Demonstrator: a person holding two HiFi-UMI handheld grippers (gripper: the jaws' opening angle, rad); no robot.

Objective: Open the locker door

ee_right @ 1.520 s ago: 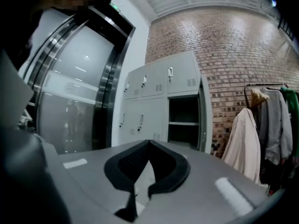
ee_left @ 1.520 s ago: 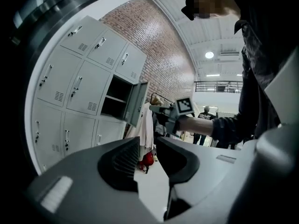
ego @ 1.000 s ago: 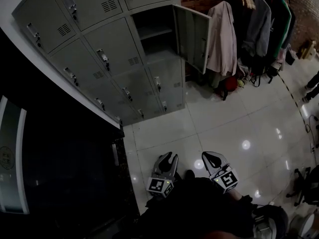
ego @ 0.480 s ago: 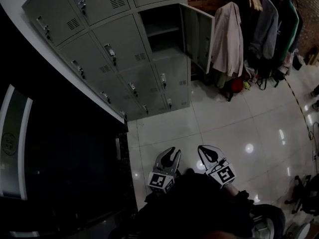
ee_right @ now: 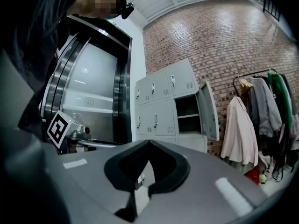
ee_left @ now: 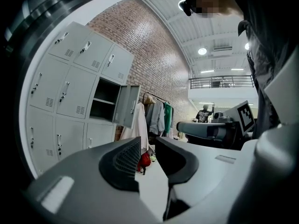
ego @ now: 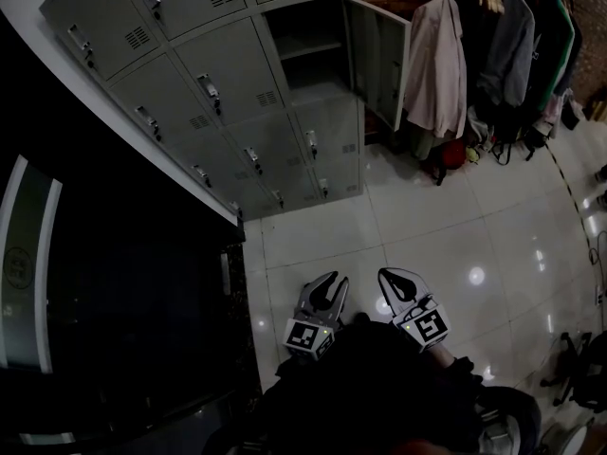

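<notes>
Since the locker door (ego: 377,53) already stands swung wide from its compartment in the grey locker bank (ego: 218,74), the opening step looks done. Sensible handling now: hold both grippers clear of it.

Left gripper (ego: 328,282): jaws slightly apart, nothing between them. Right gripper (ego: 402,279): jaws closed, empty. Both low over the tiled floor (ego: 427,226), well apart from the lockers.

Door: plain grey sheet metal, just beside hanging coats (ego: 436,64).

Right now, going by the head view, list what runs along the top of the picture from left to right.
closed lockers → open compartment → swung-out door → pale jacket → dark hanging coats
</notes>
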